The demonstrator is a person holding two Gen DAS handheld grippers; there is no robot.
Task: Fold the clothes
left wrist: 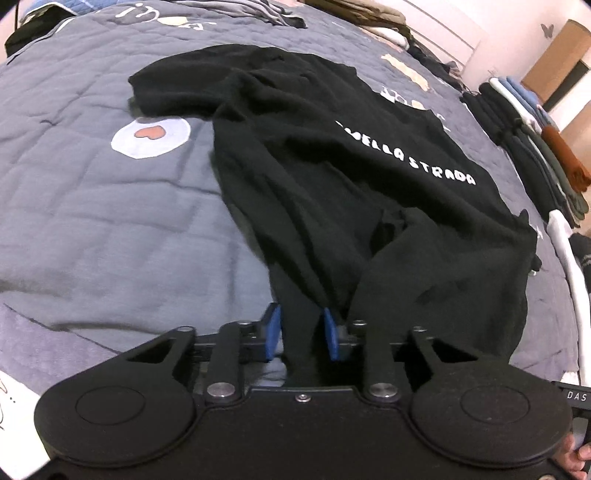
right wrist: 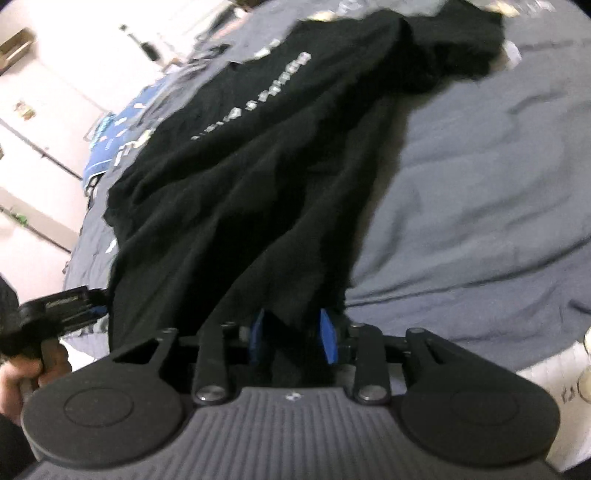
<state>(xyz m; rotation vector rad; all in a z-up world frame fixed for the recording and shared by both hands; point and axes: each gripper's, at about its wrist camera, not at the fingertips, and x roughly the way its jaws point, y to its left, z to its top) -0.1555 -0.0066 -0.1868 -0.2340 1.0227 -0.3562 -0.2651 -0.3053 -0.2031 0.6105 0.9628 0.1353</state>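
Note:
A black T-shirt (left wrist: 332, 166) with white lettering lies spread and rumpled on a grey quilted bed (left wrist: 92, 203). Its near edge is gathered into folds that run into my left gripper (left wrist: 302, 332), and the blue pads are shut on that bunched black cloth. In the right wrist view the same T-shirt (right wrist: 258, 184) stretches away from my right gripper (right wrist: 292, 334). The cloth fills the gap between those blue pads, so this gripper is shut on it too. The left gripper (right wrist: 92, 306) shows at the left edge, held by a hand (right wrist: 22, 369).
A row of folded clothes (left wrist: 535, 147) lies along the bed's right side. More garments (left wrist: 266, 14) are heaped at the far end. The grey quilt (right wrist: 480, 184) lies bare to the right of the shirt. A white wall and cardboard boxes stand beyond the bed.

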